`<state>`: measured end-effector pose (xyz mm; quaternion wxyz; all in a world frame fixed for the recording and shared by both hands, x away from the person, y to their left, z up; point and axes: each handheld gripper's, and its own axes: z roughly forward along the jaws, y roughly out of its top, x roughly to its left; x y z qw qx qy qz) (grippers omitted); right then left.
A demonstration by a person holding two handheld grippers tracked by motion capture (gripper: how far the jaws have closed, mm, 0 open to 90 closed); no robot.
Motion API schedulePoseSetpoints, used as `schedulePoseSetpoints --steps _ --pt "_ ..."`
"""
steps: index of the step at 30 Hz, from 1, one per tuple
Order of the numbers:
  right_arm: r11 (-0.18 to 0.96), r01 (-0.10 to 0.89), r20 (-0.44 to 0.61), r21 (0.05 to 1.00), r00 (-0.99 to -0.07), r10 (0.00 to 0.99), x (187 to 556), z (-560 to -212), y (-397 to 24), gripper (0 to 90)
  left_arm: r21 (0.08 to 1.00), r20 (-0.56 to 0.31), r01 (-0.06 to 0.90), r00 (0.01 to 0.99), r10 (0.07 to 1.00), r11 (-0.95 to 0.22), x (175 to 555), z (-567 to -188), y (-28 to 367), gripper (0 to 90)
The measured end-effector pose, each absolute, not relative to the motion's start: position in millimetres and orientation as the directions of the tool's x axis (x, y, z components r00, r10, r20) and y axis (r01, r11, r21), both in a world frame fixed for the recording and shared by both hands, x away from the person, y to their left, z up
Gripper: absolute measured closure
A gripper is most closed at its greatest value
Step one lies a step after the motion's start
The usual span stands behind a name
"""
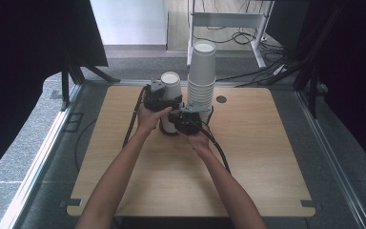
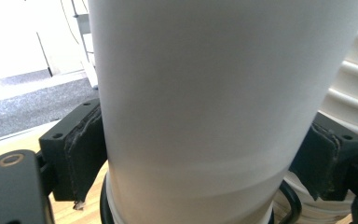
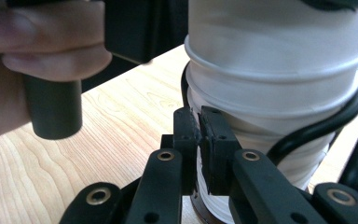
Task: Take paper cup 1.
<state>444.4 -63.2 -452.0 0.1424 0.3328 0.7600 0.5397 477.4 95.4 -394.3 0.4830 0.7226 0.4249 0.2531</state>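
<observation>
Two stacks of upside-down white paper cups stand at the far middle of the wooden table (image 1: 267, 167). My left gripper (image 1: 169, 97) is shut on the top cup (image 1: 170, 82) of the short stack; in the left gripper view both pads (image 2: 86, 149) press on the cup's (image 2: 205, 93) wall. My right gripper (image 1: 177, 120) sits low at the same stack. In the right gripper view its jaws (image 3: 199, 135) are shut, tips against the lower cups (image 3: 279, 107). Whether paper is pinched between them I cannot tell. The tall stack (image 1: 201, 78) stands just to the right.
A black cable (image 3: 317, 126) curls around the short stack's base. A person's left hand (image 3: 37, 46) grasps the left gripper's handle. A round hole (image 1: 221, 99) marks the table's back edge. A white desk frame (image 1: 228, 19) and floor cables lie beyond.
</observation>
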Motion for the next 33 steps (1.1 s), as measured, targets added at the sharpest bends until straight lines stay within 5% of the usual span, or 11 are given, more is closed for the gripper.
schedulePoseSetpoints --steps 33 --pt "0.183 0.308 0.113 0.934 -0.737 0.667 443.4 -448.3 -63.5 86.6 0.909 -0.066 0.384 0.519 0.852 -0.164 477.8 -402.6 97.1 8.9"
